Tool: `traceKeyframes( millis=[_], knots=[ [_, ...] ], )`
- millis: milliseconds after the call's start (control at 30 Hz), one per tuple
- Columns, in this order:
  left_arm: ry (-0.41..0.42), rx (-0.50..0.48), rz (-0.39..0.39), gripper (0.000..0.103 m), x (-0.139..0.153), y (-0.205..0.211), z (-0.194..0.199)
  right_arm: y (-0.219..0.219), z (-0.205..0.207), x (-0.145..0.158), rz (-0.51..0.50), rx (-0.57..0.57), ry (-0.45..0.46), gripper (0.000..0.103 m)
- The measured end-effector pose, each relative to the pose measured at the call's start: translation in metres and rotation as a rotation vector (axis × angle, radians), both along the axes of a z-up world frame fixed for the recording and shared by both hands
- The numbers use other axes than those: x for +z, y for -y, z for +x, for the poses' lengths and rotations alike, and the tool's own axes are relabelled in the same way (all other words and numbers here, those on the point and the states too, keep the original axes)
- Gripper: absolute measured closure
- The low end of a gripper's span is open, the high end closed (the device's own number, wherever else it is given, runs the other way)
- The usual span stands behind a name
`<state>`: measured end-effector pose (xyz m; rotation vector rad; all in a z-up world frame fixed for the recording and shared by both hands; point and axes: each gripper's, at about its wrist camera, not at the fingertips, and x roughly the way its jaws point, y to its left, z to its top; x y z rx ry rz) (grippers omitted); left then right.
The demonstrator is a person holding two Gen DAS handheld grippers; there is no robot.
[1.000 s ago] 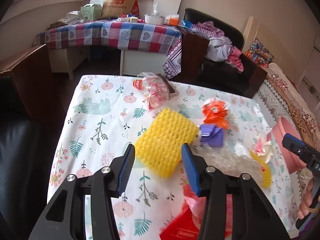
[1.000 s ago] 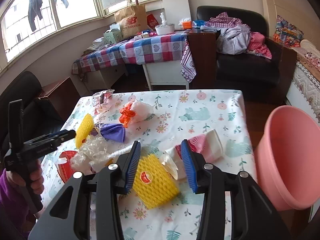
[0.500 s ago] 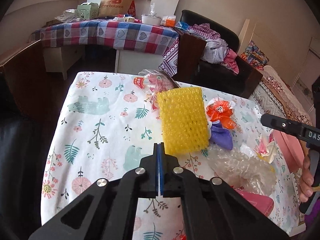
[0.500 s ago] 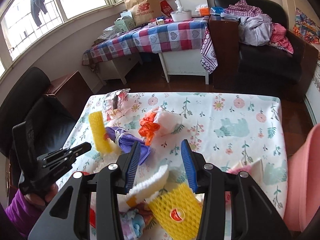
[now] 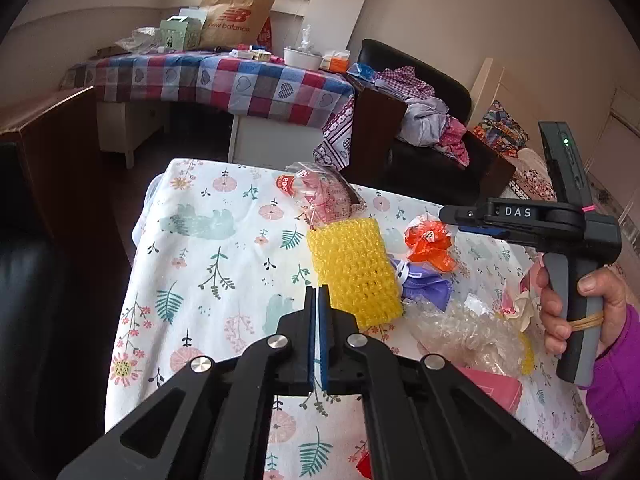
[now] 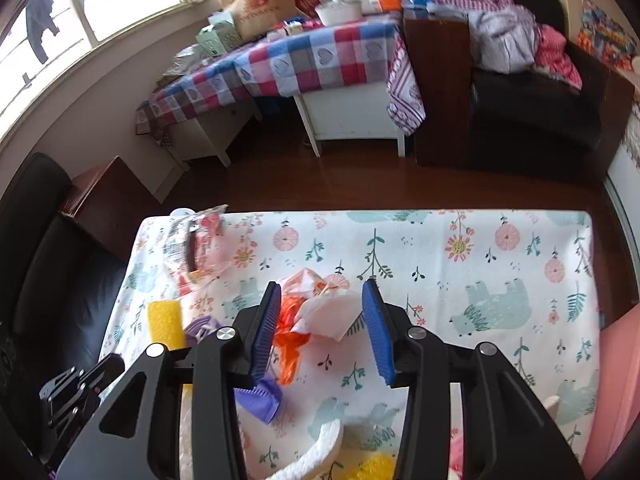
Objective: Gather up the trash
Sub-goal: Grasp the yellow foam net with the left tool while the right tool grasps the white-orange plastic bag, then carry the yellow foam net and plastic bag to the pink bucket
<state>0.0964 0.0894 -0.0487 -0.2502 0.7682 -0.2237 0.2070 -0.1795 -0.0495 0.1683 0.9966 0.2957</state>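
My left gripper (image 5: 318, 300) is shut on the near edge of a yellow foam net (image 5: 354, 270), which stands up above the floral tablecloth (image 5: 208, 264). In the right wrist view the same net (image 6: 165, 323) shows at the left. My right gripper (image 6: 324, 312) is open over an orange-and-white crumpled bag (image 6: 316, 310); in the left wrist view it (image 5: 452, 216) hovers above that bag (image 5: 430, 244). A purple wrapper (image 5: 424, 286) and clear bubble wrap (image 5: 460, 332) lie beside the net.
A clear snack bag (image 5: 320, 196) lies at the table's far side. A pink bin (image 6: 618, 384) stands off the table's right edge. A red packet (image 5: 496, 390) lies near me. A checked table (image 5: 224, 80) and black armchair (image 5: 436, 148) stand beyond.
My left gripper closed on the yellow foam net and lifted it upright. My right gripper moved forward from a second yellow net to above the orange bag.
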Motion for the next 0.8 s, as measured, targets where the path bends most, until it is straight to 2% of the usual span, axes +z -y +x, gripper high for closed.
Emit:
traceKeyframes(
  millis=[67, 100, 133, 200, 367, 400, 433, 467, 800],
  knots=[
    [-0.032, 0.016, -0.050, 0.083, -0.003, -0.004, 0.005, 0.004, 0.004, -0.006, 0.035, -0.016, -0.010, 0.052],
    [-0.044, 0.022, -0.072, 0.062, -0.004, -0.005, 0.008, 0.005, 0.004, -0.009, 0.042, -0.029, -0.016, 0.048],
    [-0.050, 0.026, -0.095, 0.056, -0.006, -0.006, 0.011, 0.006, 0.004, -0.012, 0.058, -0.026, -0.025, 0.047],
    [-0.065, 0.016, -0.109, 0.056, -0.009, -0.003, 0.018, 0.008, 0.004, -0.017, 0.073, -0.018, -0.034, 0.047],
    [-0.112, -0.021, -0.064, 0.061, -0.023, 0.015, 0.035, 0.011, 0.006, -0.022, 0.135, -0.002, -0.066, 0.047],
    [-0.118, -0.032, -0.052, 0.072, -0.026, 0.019, 0.036, 0.012, 0.006, -0.024, 0.153, 0.000, -0.075, 0.047],
    [-0.123, -0.049, -0.038, 0.091, -0.029, 0.023, 0.037, 0.013, 0.007, -0.026, 0.174, 0.001, -0.085, 0.047],
    [-0.127, -0.061, -0.043, 0.093, -0.030, 0.025, 0.037, 0.013, 0.008, -0.027, 0.188, 0.000, -0.091, 0.047],
    [-0.036, -0.033, 0.029, 0.096, -0.005, 0.021, 0.011, 0.002, 0.015, -0.028, 0.189, 0.009, -0.095, 0.047]
  ],
)
